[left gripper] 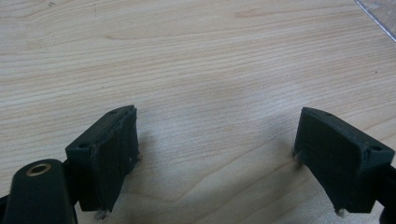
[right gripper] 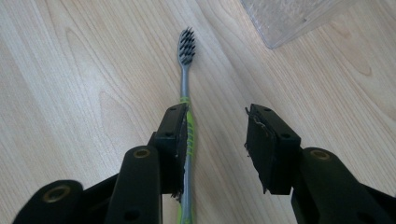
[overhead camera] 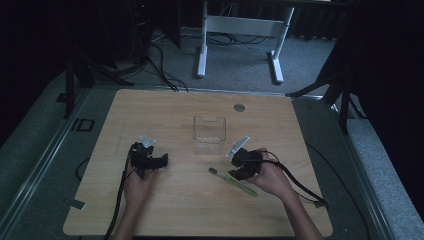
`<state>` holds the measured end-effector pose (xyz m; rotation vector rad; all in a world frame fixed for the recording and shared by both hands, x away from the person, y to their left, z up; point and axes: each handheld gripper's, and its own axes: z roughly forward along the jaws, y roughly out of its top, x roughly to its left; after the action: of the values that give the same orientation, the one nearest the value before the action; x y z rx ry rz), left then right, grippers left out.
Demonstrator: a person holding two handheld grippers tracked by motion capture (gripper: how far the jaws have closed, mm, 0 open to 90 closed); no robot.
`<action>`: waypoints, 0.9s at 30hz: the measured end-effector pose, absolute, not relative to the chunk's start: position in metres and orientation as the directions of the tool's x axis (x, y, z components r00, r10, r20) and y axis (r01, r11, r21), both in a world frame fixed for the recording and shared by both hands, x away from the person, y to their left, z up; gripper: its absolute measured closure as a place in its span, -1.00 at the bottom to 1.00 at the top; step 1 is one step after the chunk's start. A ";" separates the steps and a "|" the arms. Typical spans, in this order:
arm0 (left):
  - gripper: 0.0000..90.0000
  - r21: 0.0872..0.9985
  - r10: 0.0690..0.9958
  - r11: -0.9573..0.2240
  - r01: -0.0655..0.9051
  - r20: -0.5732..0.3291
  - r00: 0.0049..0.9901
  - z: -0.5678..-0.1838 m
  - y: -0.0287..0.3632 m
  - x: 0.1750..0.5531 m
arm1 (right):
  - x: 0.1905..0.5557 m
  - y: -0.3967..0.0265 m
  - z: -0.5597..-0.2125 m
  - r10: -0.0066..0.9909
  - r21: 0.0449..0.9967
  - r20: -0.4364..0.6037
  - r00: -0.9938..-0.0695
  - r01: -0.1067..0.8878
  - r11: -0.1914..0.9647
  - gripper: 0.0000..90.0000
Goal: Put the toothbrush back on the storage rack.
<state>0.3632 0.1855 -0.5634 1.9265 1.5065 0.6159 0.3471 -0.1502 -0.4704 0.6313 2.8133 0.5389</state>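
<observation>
- Toothbrush (overhead camera: 232, 181) lies flat on the wooden table (overhead camera: 170, 110), green-and-grey handle, dark bristle head (right gripper: 187, 45) pointing to about 10 o'clock in the high view, handle end toward 4 o'clock.
- Right gripper (overhead camera: 239, 167) sits right over the middle of the handle; the person's right hand (overhead camera: 270, 177) holds it from the 4 o'clock side.
- In the right gripper view the handle (right gripper: 187, 140) runs along the inner face of the left-hand jaw, touching or just beside it; cannot tell which. Head lies at 12 o'clock beyond the jaw tips.
- Right jaws stand apart, a clear gap of bare wood between them. Other jaw is off the brush. Nothing is clamped.
- Left gripper (overhead camera: 150, 160) is at 9 o'clock from the brush, well apart from it, held in the left hand (overhead camera: 137, 185).
- Left gripper view: jaws spread wide, only bare tabletop between them, holding nothing. Jaw tips look to be on or just above the wood; contact is unclear.
- Clear plastic box (overhead camera: 209, 134) stands at 12 o'clock of the brush, near both grippers, touching neither. A corner of it (right gripper: 289, 18) is cut off at the top edge of the right gripper view.
- Lower end of the handle is hidden under the jaw in the right gripper view. High view is dim; gripper detail is hard to make out.
</observation>
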 end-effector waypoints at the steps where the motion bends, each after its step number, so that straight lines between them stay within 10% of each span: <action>1: -0.69 0.708 0.970 -0.167 0.686 -0.009 0.245 -0.563 0.186 0.363 | 0.347 -0.150 -0.471 0.445 0.389 -0.125 -0.887 0.368 0.844 0.29; 27: -0.69 0.708 0.970 -0.167 0.686 -0.008 0.244 -0.563 0.186 0.363 | 0.346 -0.144 -0.482 0.431 0.329 -0.123 -0.894 0.373 0.867 0.37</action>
<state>0.3632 0.1855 -0.5634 1.9265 1.5067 0.6159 0.3462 -0.1436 -0.4816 0.6190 2.8475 0.4451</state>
